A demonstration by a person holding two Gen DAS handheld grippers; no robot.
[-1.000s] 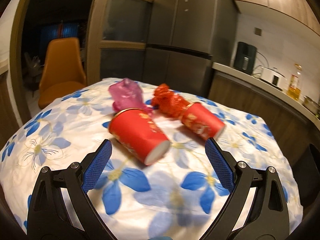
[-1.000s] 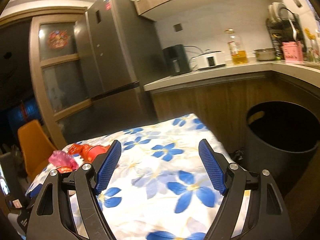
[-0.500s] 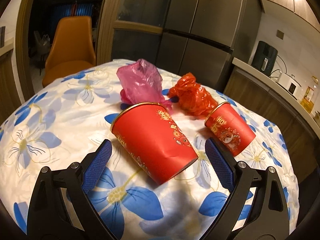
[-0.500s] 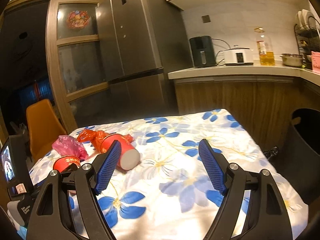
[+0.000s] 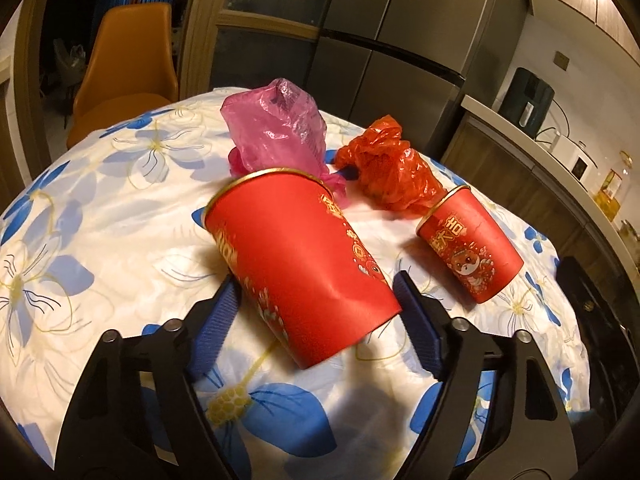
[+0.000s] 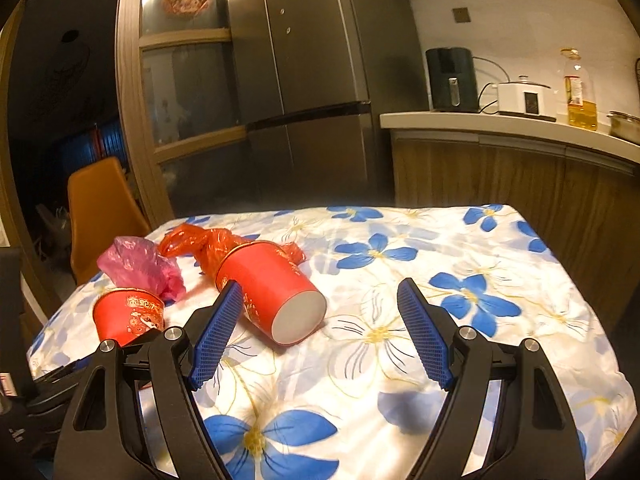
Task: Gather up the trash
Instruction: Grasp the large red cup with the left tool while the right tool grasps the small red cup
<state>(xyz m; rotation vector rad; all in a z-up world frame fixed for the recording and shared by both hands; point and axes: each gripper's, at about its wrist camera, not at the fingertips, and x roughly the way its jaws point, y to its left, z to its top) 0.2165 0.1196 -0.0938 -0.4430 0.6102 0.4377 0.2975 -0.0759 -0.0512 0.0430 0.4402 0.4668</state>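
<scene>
A large red paper cup (image 5: 296, 256) lies on its side on the floral tablecloth (image 5: 100, 220). Its base end sits between the blue pads of my left gripper (image 5: 316, 280), whose jaws are closing on it with the pads at its sides. A smaller-looking red cup (image 5: 468, 244) lies to the right, also on its side. Behind them are a crumpled pink bag (image 5: 276, 128) and a red bag (image 5: 388, 168). My right gripper (image 6: 320, 332) is open and empty. The second cup (image 6: 268, 296) lies just ahead of its left fingertip, white base toward me.
An orange chair (image 5: 128, 52) stands beyond the table's far left. A tall grey fridge (image 6: 304, 80) is behind the table. A counter (image 6: 512, 128) with appliances and an oil bottle runs along the right. A dark bin (image 5: 600, 320) sits off the table's right edge.
My left gripper came forward and down over the large cup, and its jaws narrowed around it. My right gripper swung left toward the trash; the second cup is now near its left finger.
</scene>
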